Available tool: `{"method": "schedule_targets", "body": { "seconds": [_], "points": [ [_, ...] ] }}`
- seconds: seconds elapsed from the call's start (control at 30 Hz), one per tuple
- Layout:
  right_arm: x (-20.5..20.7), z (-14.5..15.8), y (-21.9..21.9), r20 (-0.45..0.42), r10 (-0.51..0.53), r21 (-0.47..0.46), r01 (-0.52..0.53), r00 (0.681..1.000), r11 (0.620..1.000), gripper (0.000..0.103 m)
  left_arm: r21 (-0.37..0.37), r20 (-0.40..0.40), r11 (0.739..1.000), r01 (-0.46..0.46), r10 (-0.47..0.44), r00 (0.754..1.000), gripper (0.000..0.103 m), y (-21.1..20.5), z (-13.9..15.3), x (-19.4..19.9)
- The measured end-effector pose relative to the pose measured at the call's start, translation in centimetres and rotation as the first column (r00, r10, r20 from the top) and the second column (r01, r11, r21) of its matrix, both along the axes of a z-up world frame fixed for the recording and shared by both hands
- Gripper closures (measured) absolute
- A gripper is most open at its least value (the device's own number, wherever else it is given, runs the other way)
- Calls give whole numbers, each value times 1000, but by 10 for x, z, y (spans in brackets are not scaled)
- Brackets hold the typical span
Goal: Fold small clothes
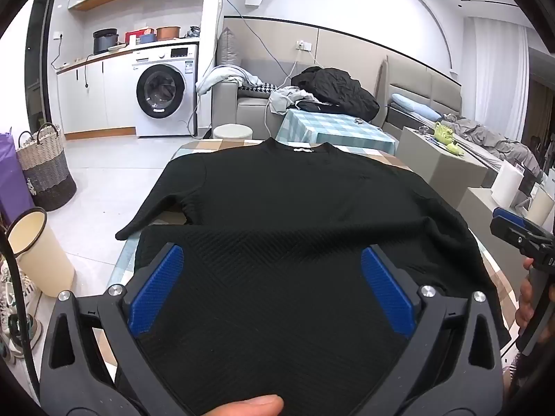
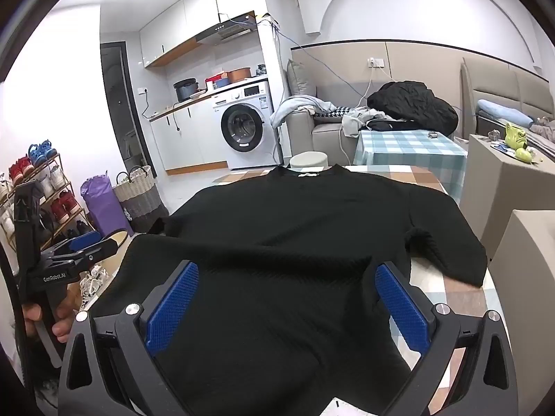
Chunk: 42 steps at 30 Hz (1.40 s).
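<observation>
Across the middle of both views, a black sweater point(image 1: 295, 201) lies spread on a checked tabletop point(image 1: 222, 145), its collar toward the top of the frame and its hem toward the bottom. In the left wrist view its sleeve reaches out to the middle left; in the right wrist view the other sleeve point(image 2: 451, 253) lies at the middle right.

The left gripper point(image 1: 270, 260) sits at the bottom of its own view with its blue fingers point(image 1: 156, 291) spread as wide as they go, the ribbed lower part of the sweater showing between them but gripped by neither pad. The right gripper point(image 2: 288, 280) stands the same way: fingers point(image 2: 402, 305) fully apart, black fabric in the gap, nothing held.

A fingertip point(image 1: 246, 405) shows at the bottom edge of the left view.

In the upper left of the left view stands a washing machine point(image 1: 166, 93). A woven basket point(image 1: 45, 170) stands at the middle left, and a second table with a blue checked cloth point(image 1: 336, 131) lies above the sweater.
</observation>
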State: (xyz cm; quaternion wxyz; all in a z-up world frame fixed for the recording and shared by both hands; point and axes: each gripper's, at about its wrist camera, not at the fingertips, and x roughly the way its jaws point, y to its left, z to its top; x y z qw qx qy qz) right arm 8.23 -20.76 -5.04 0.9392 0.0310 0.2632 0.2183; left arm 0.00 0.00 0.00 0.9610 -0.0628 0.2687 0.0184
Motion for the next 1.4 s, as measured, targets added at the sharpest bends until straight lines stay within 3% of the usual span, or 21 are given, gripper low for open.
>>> {"method": "schedule_targets", "body": {
  "seconds": [1.4],
  "points": [
    [-2,0,-4,8,-19,-6,19,1000,1000,0,10,2,1000,3,-3,1000,1,3,3,-2]
  ]
}}
